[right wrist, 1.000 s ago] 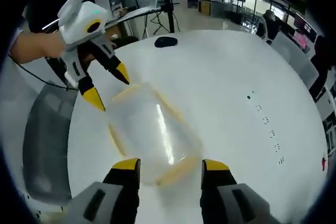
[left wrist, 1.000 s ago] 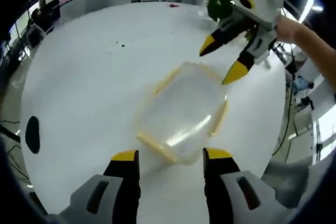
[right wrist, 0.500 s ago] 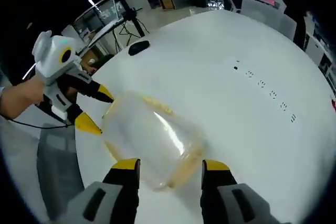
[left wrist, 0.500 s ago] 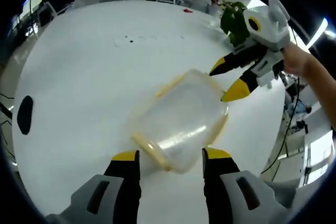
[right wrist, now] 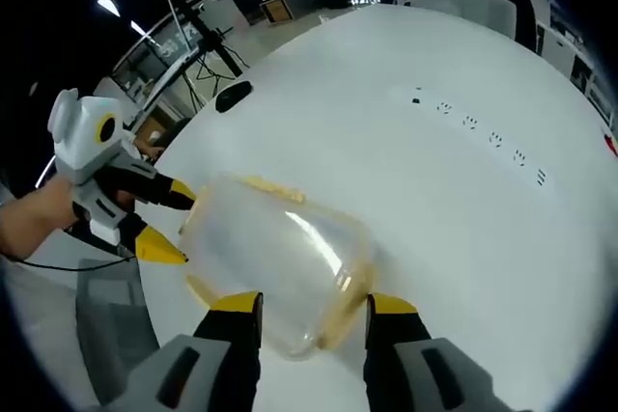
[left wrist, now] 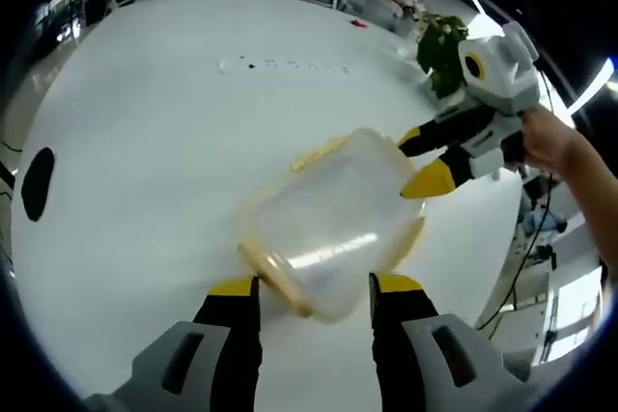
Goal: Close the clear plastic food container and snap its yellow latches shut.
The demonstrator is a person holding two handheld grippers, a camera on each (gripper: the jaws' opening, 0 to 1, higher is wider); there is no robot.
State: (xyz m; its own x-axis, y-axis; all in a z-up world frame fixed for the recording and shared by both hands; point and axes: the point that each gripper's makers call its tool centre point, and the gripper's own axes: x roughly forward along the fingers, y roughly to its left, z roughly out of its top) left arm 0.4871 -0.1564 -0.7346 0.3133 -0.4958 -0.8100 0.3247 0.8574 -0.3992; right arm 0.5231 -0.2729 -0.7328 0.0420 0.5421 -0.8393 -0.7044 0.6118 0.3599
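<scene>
1. The white bench (left wrist: 145, 142) carries the clear container (left wrist: 328, 214), its long axis running from one gripper to the other.
2. The left gripper (left wrist: 314, 288), jaws spread, straddles the container's near end.
3. The right gripper (right wrist: 309, 308), likewise released, flanks the opposite end, equally close.
4. A yellow latch (left wrist: 275, 277) lies just ahead of the left gripper.

Bright, even overhead light; ceiling strip lamps (right wrist: 106, 5) at 10 o'clock in right gripper view. White table (left wrist: 145, 142) nearly washed out. Glare streaks on clear container (left wrist: 328, 219). Shadows faint. Strong fisheye bending; soft blur toward edges.
</scene>
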